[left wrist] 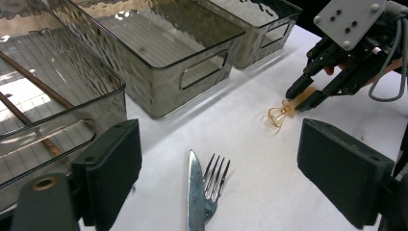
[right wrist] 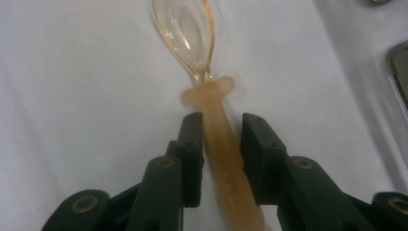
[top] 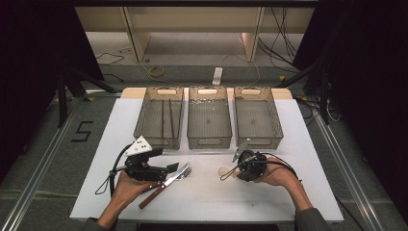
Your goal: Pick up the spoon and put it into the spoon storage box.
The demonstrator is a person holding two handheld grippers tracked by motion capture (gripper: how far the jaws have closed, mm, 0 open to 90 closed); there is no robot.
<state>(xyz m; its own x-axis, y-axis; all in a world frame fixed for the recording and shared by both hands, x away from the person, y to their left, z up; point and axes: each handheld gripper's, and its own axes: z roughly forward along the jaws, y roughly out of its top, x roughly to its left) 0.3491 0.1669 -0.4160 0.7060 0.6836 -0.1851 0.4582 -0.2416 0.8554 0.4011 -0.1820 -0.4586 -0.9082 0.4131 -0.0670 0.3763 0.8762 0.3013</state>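
A clear amber spoon (right wrist: 185,29) lies on the white table, its frosted handle running back between the jaws of my right gripper (right wrist: 222,120). The pads stand close on either side of the handle, with a thin gap still showing on the right side. In the high view this spoon (top: 223,171) lies just left of the right gripper (top: 238,168). My left gripper (top: 174,168) is open wide, with a steel knife (left wrist: 195,192) and fork (left wrist: 214,180) lying side by side on the table between its jaws, untouched. The knife has a wooden handle (top: 151,195).
Three clear grey bins stand in a row at the back: the left bin (top: 144,120) holds two brown sticks (top: 170,118), while the middle bin (top: 209,139) and right bin (top: 276,120) look bare. A white board (top: 207,202) covers the table; dark floor surrounds it.
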